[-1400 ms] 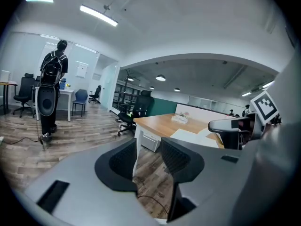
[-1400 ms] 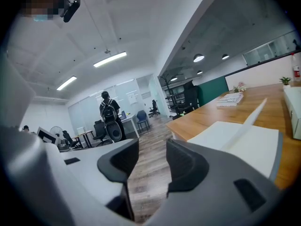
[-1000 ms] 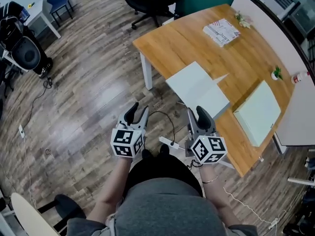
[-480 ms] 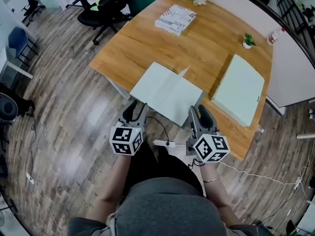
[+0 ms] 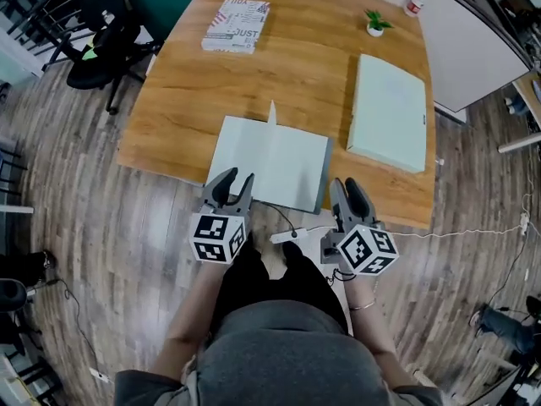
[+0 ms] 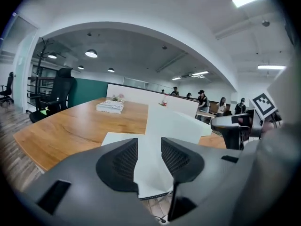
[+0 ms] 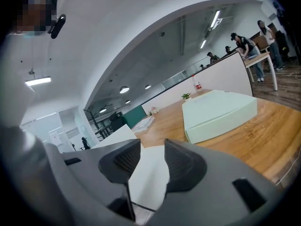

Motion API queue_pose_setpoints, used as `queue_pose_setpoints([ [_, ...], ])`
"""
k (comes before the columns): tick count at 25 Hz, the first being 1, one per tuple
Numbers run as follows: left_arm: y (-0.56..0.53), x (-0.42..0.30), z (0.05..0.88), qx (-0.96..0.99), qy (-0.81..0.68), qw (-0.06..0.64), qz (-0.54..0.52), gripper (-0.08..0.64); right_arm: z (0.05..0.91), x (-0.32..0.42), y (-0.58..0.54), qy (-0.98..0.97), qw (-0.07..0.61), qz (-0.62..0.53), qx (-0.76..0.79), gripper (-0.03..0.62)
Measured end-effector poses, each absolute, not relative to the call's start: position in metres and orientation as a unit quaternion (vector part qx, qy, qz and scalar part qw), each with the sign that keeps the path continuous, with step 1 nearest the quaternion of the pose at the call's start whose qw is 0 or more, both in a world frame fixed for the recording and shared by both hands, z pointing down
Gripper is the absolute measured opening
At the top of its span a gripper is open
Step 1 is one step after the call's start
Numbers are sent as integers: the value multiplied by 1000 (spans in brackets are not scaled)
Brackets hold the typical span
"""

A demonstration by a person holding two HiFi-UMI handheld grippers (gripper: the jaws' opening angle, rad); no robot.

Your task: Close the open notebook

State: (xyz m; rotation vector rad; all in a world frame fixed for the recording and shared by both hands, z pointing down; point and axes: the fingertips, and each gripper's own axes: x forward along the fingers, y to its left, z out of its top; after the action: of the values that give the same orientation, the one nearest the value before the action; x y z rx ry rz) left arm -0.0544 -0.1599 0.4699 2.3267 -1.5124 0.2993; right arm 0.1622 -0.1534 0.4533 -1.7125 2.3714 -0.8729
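Observation:
The open notebook [image 5: 269,161] lies flat at the near edge of the wooden table [image 5: 186,83], white pages up, with one leaf [image 5: 272,112] standing upright at the spine. My left gripper [image 5: 234,183] hangs just short of the notebook's near left corner, open and empty. In the left gripper view the notebook [image 6: 162,124] fills the gap between the left gripper's [image 6: 149,147] pads. My right gripper [image 5: 347,189] is off the table edge by the near right corner. Its jaws are closing with nothing between them, and past the right gripper [image 7: 153,155] the notebook [image 7: 149,178] shows.
A closed pale green book [image 5: 387,112] lies right of the notebook. A stack of magazines [image 5: 236,25], a small potted plant [image 5: 374,24] and a bottle [image 5: 416,0] sit at the far side. A black office chair [image 5: 101,53] stands left. A white cable [image 5: 296,233] lies on the floor.
The view has swung so the table now lies straight ahead instead of up to the right. Both grippers have come up to the notebook's near edge.

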Motion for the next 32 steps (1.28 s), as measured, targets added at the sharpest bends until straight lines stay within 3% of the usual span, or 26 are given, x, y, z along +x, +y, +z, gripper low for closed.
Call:
queue_pose_setpoints([
  [14, -158, -35, 492, 881, -411, 183, 149, 153, 501, 165, -91, 672, 74, -348, -650, 169],
  [32, -146, -15, 520, 884, -376, 202, 192, 153, 569, 149, -75, 631, 85, -452, -625, 190],
])
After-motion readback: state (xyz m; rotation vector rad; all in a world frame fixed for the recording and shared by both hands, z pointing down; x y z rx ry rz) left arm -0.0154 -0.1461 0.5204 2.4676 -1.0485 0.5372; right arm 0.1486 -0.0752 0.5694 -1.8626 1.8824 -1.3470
